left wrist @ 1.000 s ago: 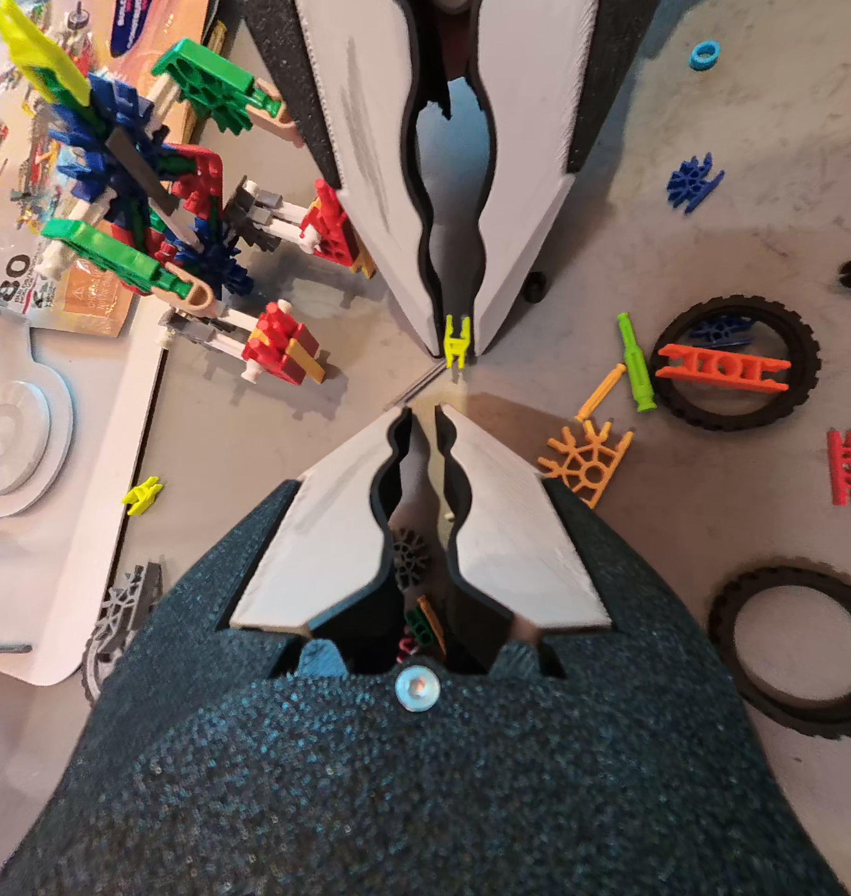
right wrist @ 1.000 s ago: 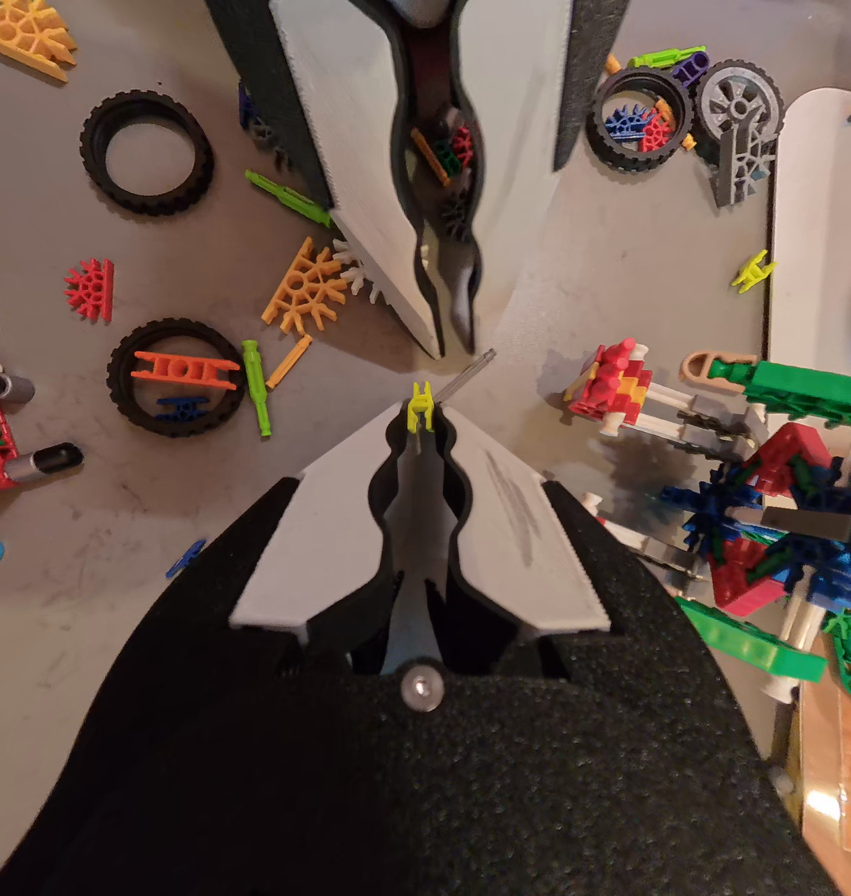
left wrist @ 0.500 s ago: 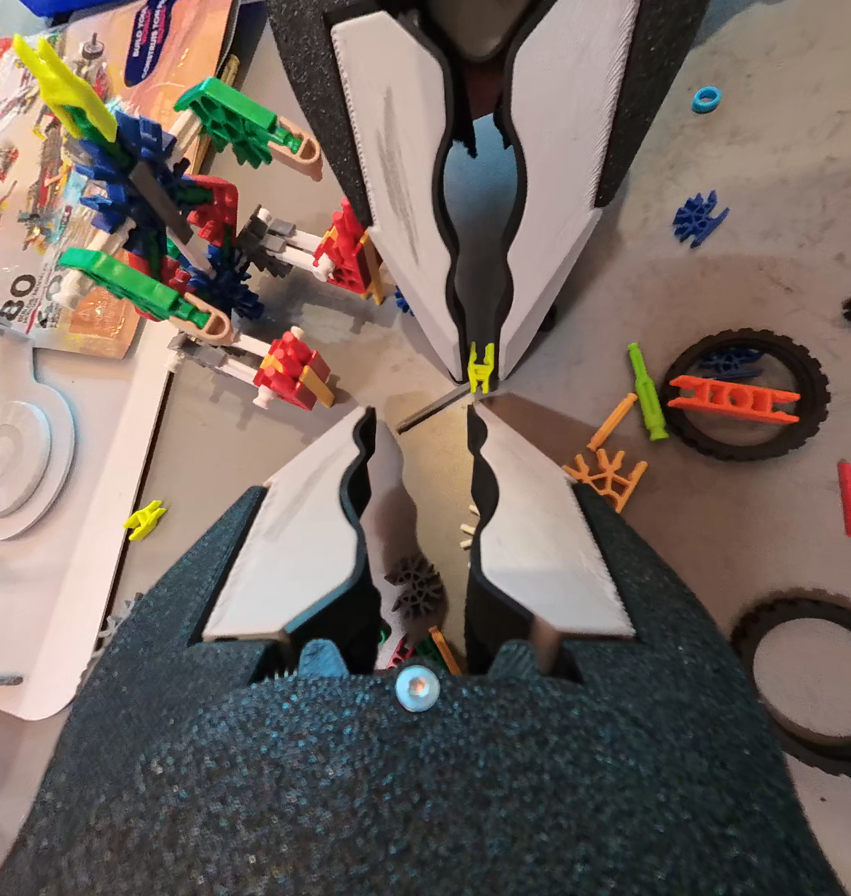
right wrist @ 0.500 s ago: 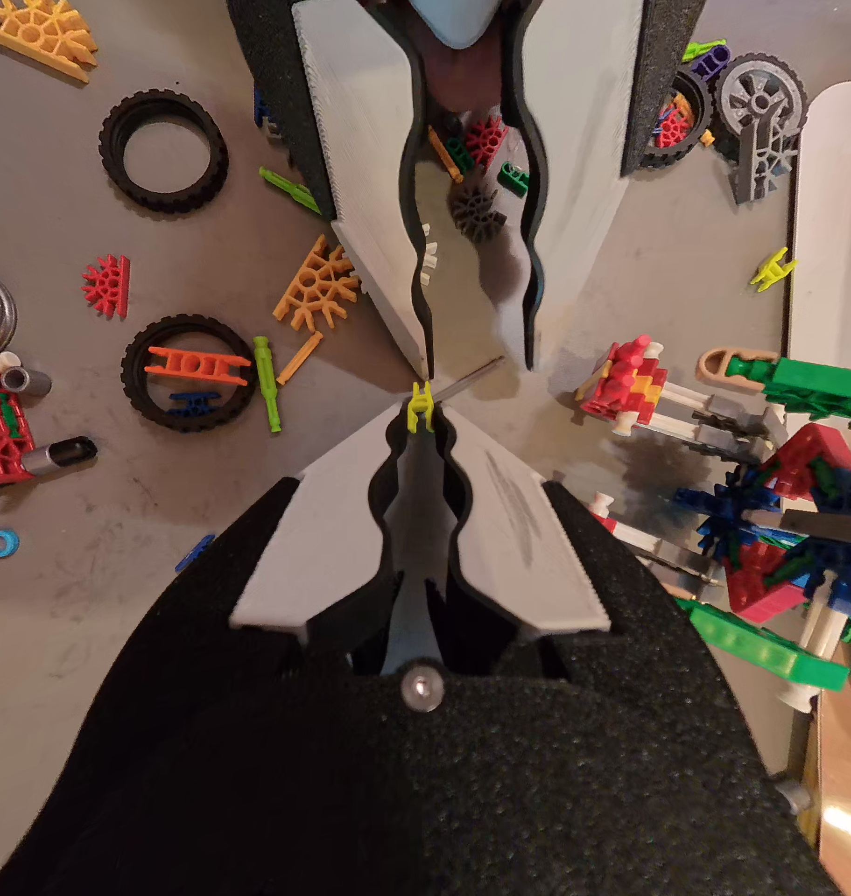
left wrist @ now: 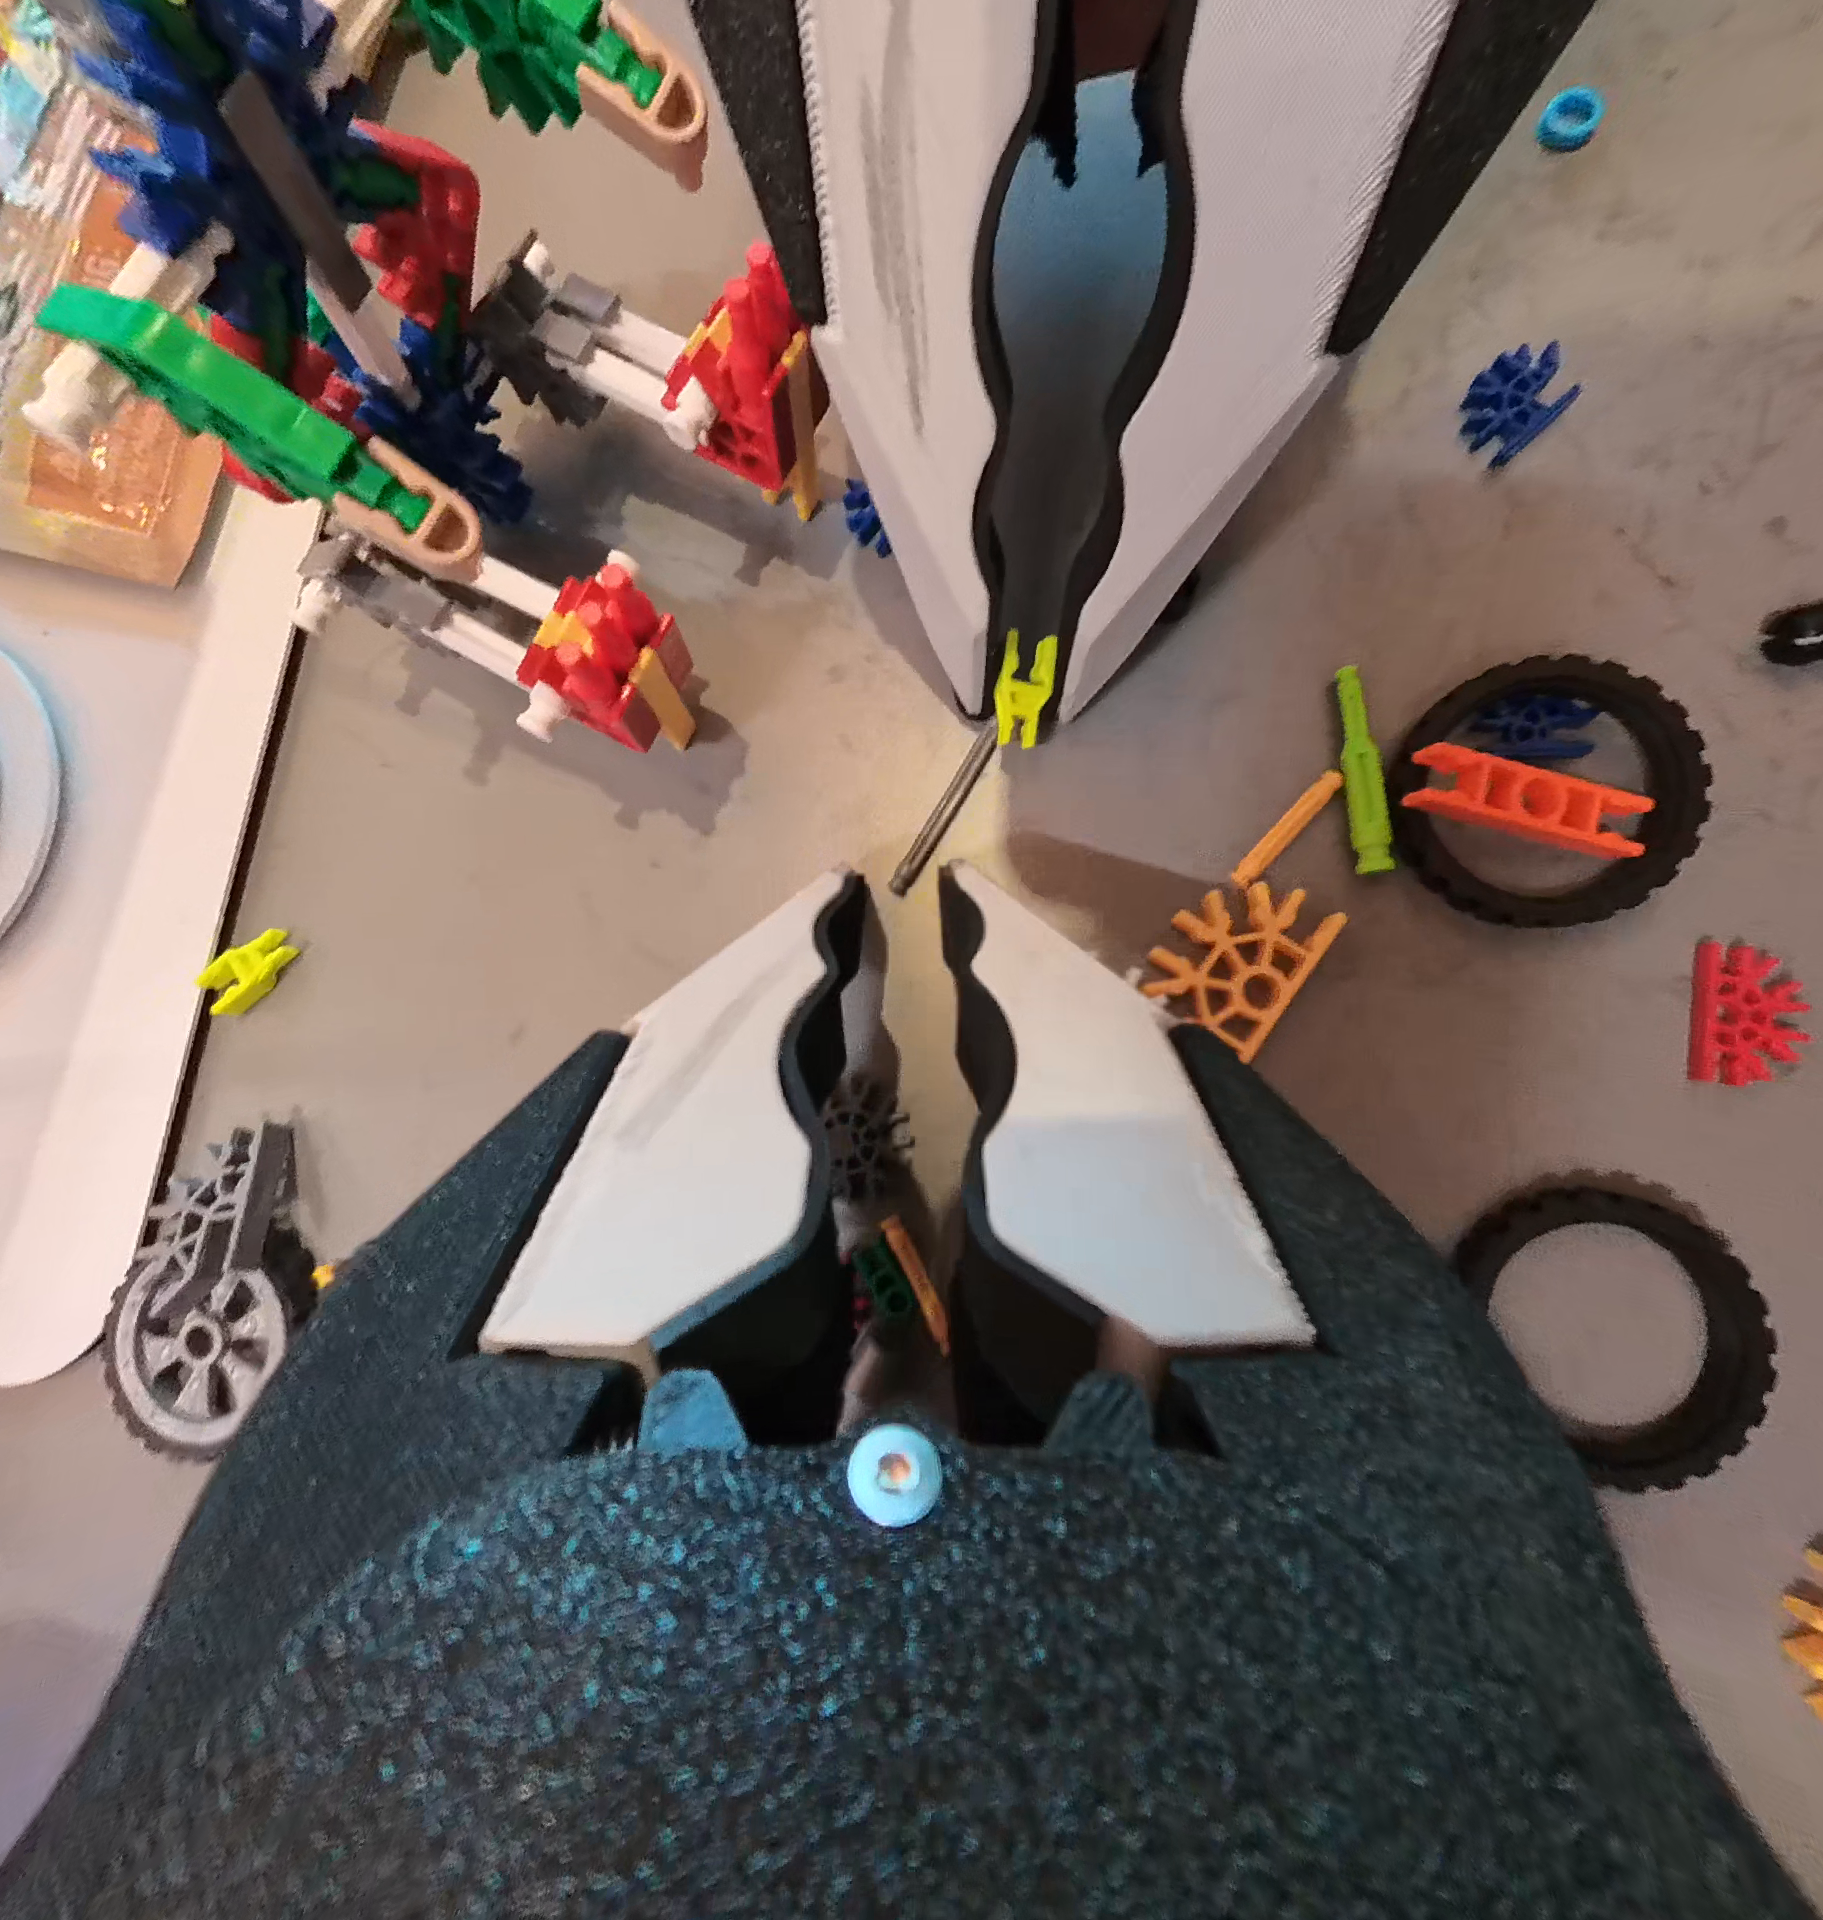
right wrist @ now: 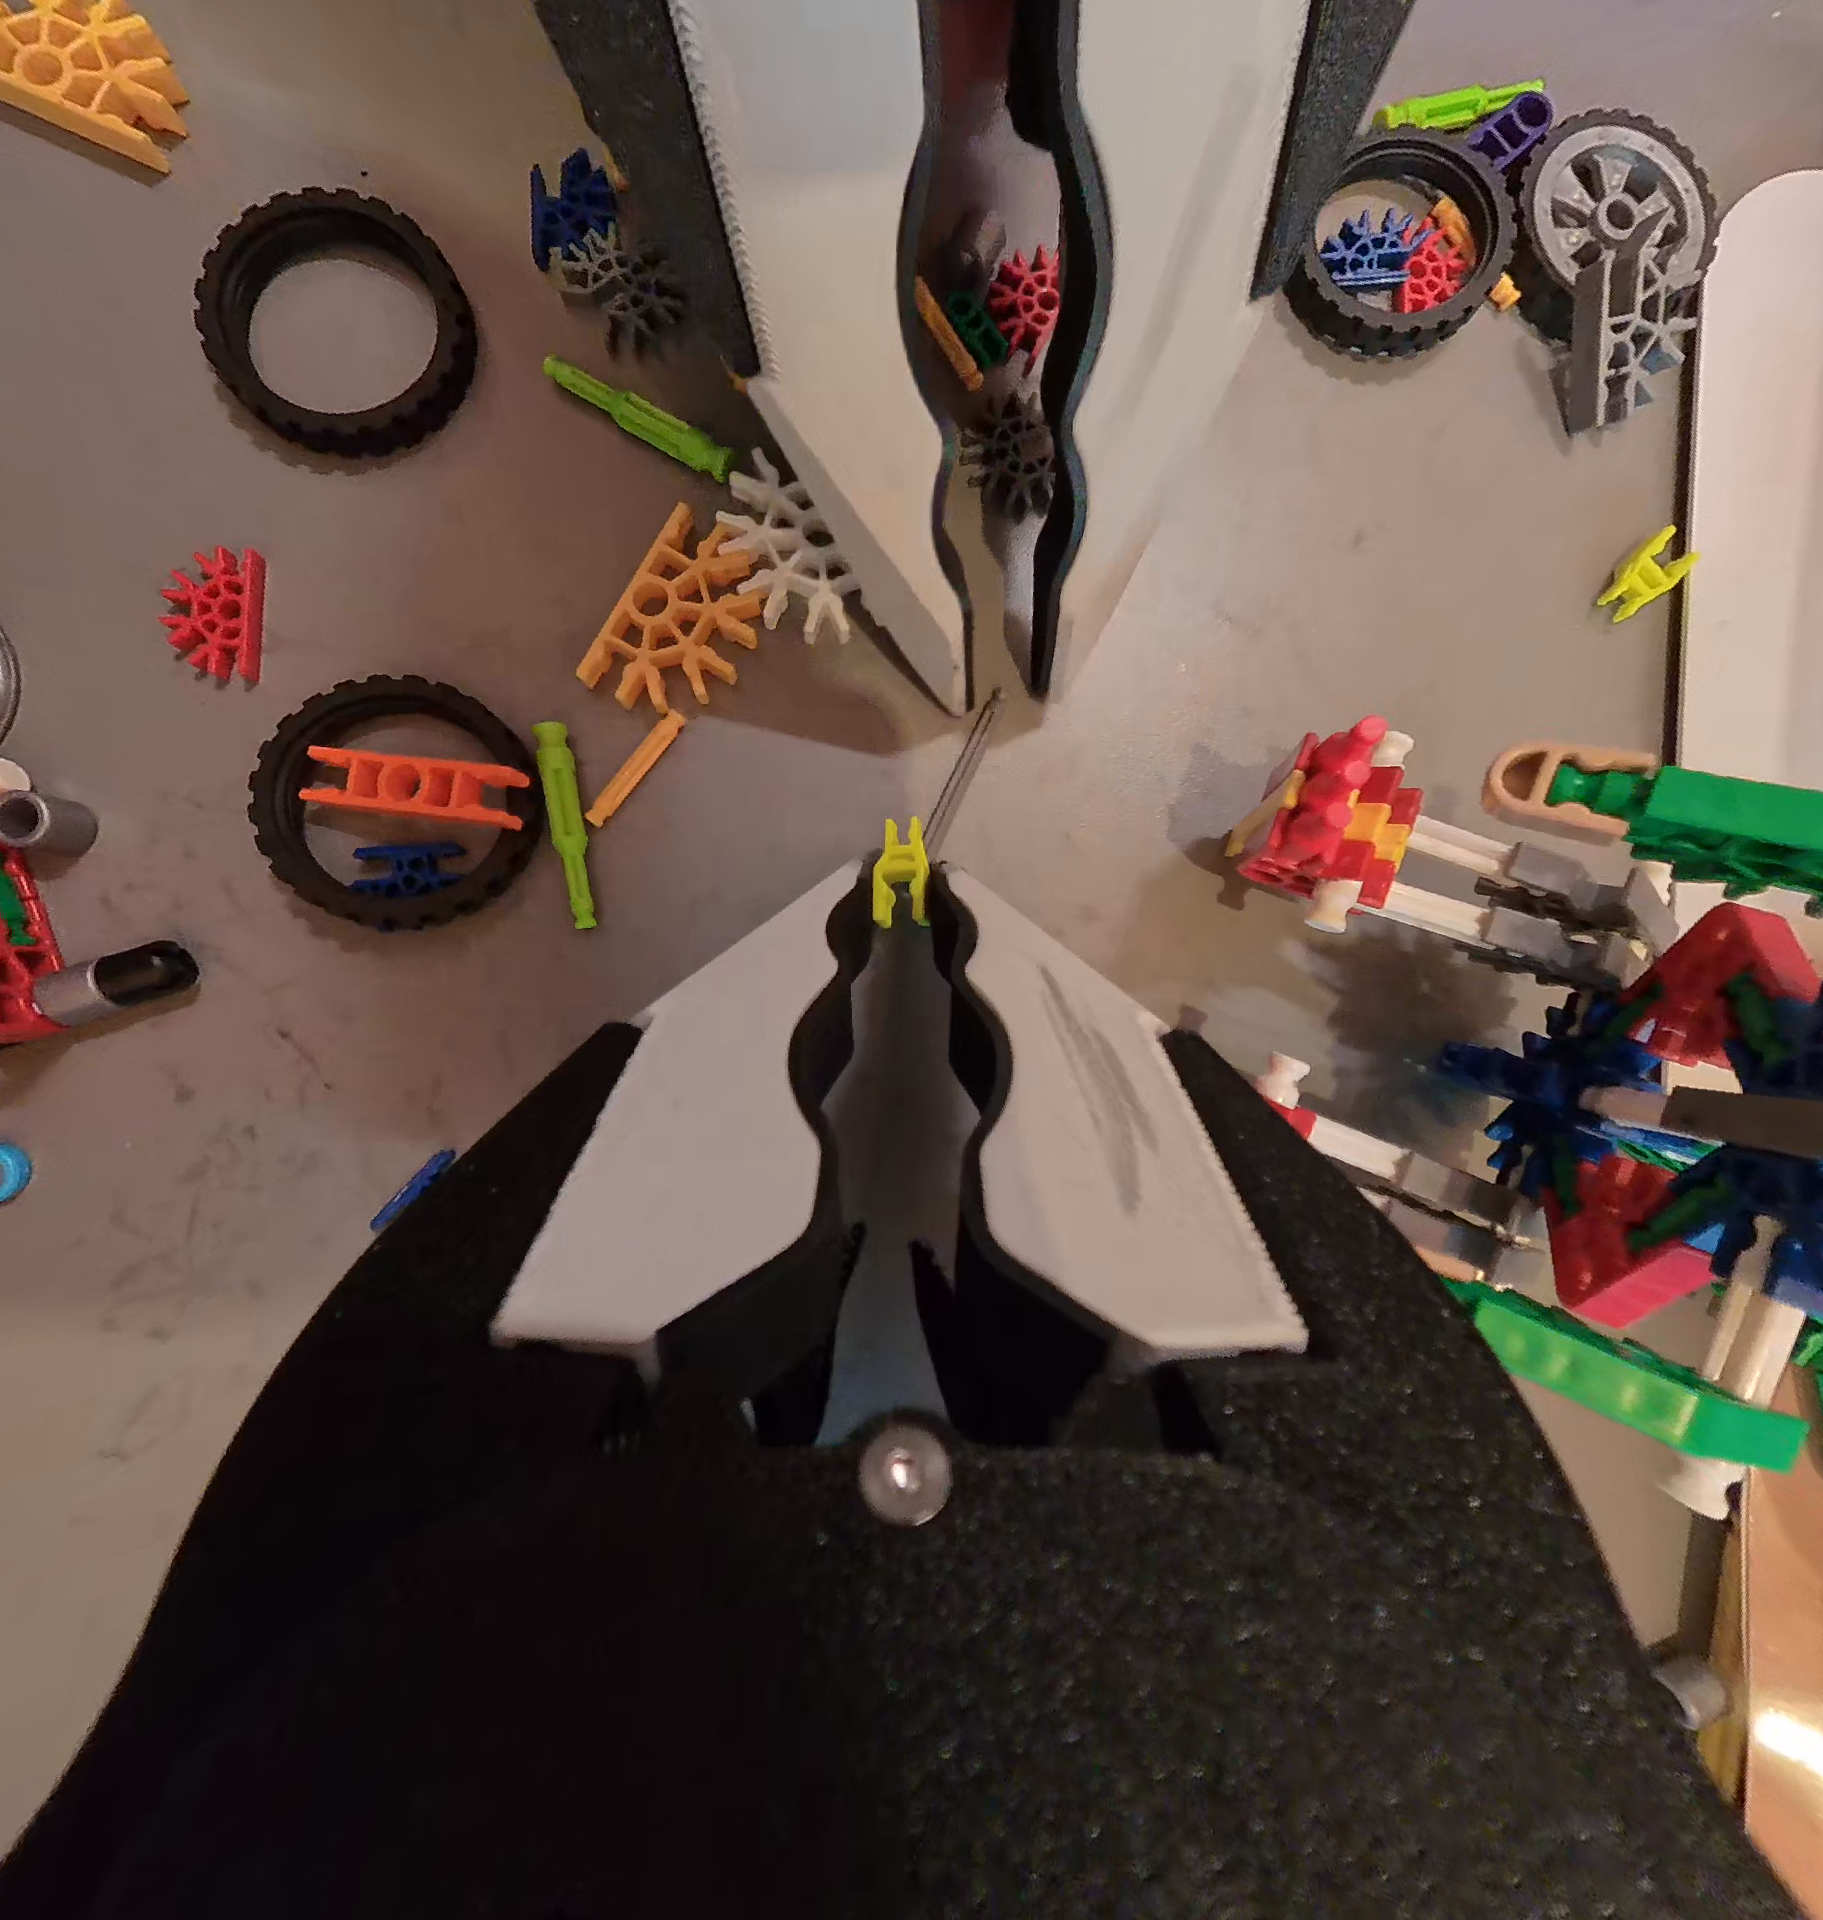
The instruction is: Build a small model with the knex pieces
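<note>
Fingertips of the right gripper (right wrist: 904, 883) are closed on a small yellow-green plastic clip connector (right wrist: 902, 871), from which a thin grey rod (left wrist: 943, 816) projects above the grey tabletop (left wrist: 574, 883). The rod's free end is flanked by the slightly parted tips of the left gripper (left wrist: 899, 894), not visibly touched by them. An orange fan-shaped connector (left wrist: 1245, 971) lies just beside.

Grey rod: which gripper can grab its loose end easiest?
Probably the left gripper: open, the grey rod tip at its gap. The right gripper is shut on the yellow piece.

The two hand-held grippers are held tip to tip. The right hand-held gripper (right wrist: 905, 878) is clamped narrowly; the left hand-held gripper (left wrist: 899, 888) is parted slightly.
</note>
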The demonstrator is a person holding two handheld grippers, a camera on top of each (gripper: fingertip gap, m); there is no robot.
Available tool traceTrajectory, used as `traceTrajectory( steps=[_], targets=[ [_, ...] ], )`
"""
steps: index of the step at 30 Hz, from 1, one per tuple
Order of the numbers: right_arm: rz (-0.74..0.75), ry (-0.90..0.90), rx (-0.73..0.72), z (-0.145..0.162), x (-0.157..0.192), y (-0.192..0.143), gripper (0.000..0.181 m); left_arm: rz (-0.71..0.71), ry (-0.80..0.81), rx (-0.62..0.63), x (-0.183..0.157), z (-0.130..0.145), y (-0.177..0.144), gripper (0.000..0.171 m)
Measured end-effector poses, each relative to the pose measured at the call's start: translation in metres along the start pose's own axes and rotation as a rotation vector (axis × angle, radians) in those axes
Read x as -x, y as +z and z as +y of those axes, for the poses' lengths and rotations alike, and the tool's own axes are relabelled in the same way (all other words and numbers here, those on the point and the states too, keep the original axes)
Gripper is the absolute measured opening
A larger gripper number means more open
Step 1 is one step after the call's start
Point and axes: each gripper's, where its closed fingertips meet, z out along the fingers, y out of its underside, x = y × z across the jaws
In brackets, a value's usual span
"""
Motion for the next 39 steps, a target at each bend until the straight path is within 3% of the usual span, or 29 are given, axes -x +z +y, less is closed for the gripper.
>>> traceTrajectory(
  steps=[4, 15, 39],
  targets=[
    [0.012, 0.006, 0.0, 0.0, -0.002, 0.0, 0.01, -0.011, 0.028, 0.006, -0.002, 0.0, 0.001, 0.001],
    [0.046, 0.011, -0.002, 0.0, -0.008, 0.001, 0.01, 0.027, 0.03, 0.001, -0.015, -0.003, 0.001, 0.001],
    [0.076, -0.029, 0.013, -0.001, -0.006, 0.0, 0.01, -0.073, -0.039, 0.027, -0.006, -0.003, 0.003, 0.0]
  ],
)
